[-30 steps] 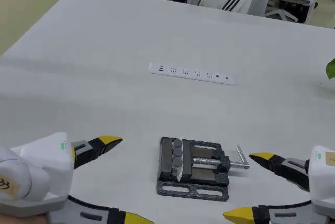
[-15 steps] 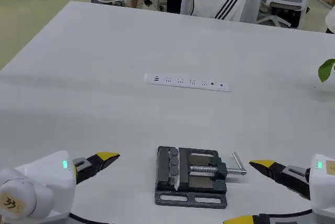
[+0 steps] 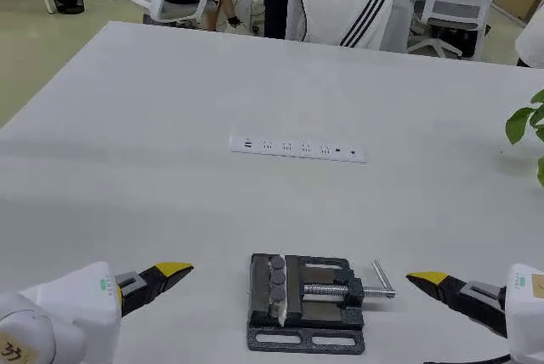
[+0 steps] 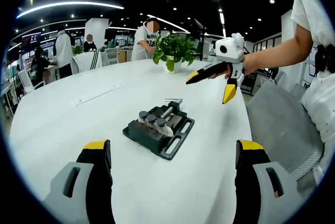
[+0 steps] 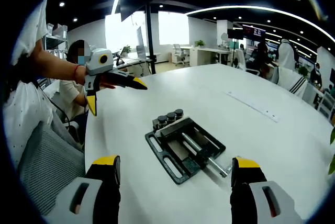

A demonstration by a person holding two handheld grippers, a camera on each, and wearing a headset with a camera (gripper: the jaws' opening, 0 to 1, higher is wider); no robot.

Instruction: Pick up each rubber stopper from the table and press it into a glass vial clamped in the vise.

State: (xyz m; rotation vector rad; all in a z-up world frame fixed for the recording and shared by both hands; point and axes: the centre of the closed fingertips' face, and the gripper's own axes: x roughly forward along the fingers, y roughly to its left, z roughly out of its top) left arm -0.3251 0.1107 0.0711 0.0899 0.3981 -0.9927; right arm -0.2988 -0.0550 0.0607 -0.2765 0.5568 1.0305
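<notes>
A small black vise sits on the white table near its front edge. Clamped at its left end stand three glass vials, each capped by a grey rubber stopper. The row of vials also appears in the left gripper view and the same vials in the right gripper view. My left gripper is open and holds nothing, left of the vise; its yellow fingertip points at it. My right gripper is open and holds nothing, right of the vise beside the screw handle.
A white power strip lies across the middle of the table. A potted plant stands at the right edge. Office chairs and people are beyond the far edge. A person's seat is close behind each gripper.
The head camera has tilted, so the vise and both grippers sit lower in the picture and the lower jaws have left the frame. Both grippers stay open beside the vise.
</notes>
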